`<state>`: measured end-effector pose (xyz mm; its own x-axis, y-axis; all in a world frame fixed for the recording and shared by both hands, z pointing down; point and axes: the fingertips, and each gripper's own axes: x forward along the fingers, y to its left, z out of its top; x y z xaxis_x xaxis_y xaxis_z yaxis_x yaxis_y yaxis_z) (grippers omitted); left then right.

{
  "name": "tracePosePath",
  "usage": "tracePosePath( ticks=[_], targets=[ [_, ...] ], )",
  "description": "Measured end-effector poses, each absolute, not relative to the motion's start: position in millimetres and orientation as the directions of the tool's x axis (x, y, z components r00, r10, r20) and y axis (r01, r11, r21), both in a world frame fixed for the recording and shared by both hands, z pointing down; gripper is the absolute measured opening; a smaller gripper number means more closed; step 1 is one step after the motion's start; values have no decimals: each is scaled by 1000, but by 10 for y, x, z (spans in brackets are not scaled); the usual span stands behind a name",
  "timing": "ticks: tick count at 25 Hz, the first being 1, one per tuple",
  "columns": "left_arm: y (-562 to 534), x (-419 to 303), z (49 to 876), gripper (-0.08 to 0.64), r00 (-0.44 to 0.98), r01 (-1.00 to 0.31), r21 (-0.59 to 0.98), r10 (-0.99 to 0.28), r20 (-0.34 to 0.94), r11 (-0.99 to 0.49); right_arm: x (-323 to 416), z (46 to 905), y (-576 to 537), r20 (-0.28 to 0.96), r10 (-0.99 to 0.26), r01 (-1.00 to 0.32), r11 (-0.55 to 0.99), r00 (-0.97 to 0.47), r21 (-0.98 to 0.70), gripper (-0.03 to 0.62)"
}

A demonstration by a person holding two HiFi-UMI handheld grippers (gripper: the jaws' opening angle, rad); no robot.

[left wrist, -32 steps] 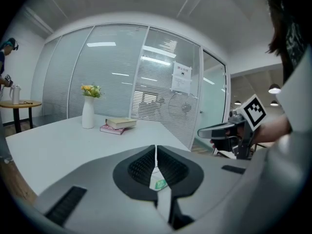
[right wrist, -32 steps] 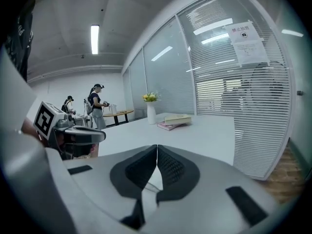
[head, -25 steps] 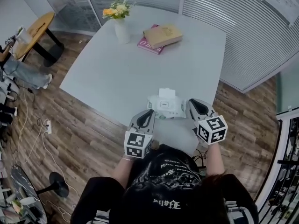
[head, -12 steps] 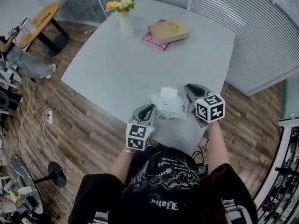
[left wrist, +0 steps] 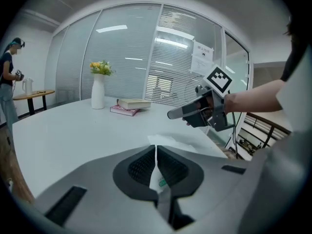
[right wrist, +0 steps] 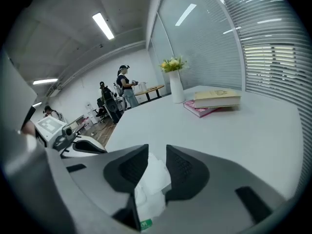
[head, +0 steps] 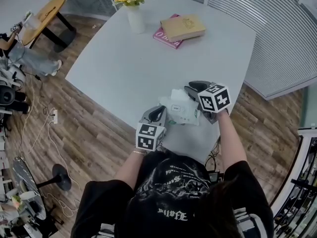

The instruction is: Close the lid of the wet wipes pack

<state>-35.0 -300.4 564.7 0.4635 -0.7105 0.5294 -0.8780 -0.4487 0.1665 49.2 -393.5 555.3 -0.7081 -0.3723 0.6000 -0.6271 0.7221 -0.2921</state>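
The white wet wipes pack (head: 179, 111) lies near the front edge of the white table (head: 129, 68), its lid flap (head: 178, 95) raised at the far side. My left gripper (head: 159, 112) is at the pack's near left corner. In the left gripper view its jaws (left wrist: 156, 152) are shut on a thin edge of the pack (left wrist: 159, 178). My right gripper (head: 191, 88) reaches in from the right over the flap. Its jaws (right wrist: 157, 153) have just been opening and stand apart, with white pack material (right wrist: 153, 178) between them.
A white vase of flowers (head: 134, 15) and two stacked books (head: 181, 29) stand at the table's far side. The table's front edge is close behind the pack. A wooden side table (head: 42, 18) and cables are on the floor at left. People stand far off (right wrist: 124, 84).
My right gripper has swung left from beside the pack to over its raised flap. The left gripper has edged forward and down onto the pack's corner.
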Motion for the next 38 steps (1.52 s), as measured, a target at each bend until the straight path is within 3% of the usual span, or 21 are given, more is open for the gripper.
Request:
tracePosePath(
  ticks=[2, 13, 22, 23, 24, 38],
  targets=[
    [-3028, -345, 5684, 14, 462, -879, 175, -703, 541, -444, 430, 5640, -3956, 607, -345, -612, 729, -716, -307, 135],
    [-2973, -367, 5920, 14, 443, -873, 139, -644, 624, -467, 337, 6178, -3923, 666, -107, -504, 744, -738, -439, 169],
    [-2958, -361, 6089, 14, 427, -872, 127, -609, 668, -473, 341, 6256, -3830, 630, 57, -420, 698, -775, -580, 153],
    [-2971, -366, 6096, 14, 426, -874, 128, -612, 667, -469, 332, 6248, -3822, 625, 62, -415, 696, -778, -586, 155],
    [-2981, -373, 6104, 14, 424, -875, 128, -613, 666, -466, 326, 6246, -3826, 621, 61, -416, 691, -782, -591, 110],
    [-2978, -397, 6195, 14, 412, -883, 138, -604, 682, -448, 386, 6031, -3871, 571, -4, -406, 706, -821, -580, 50]
  ],
)
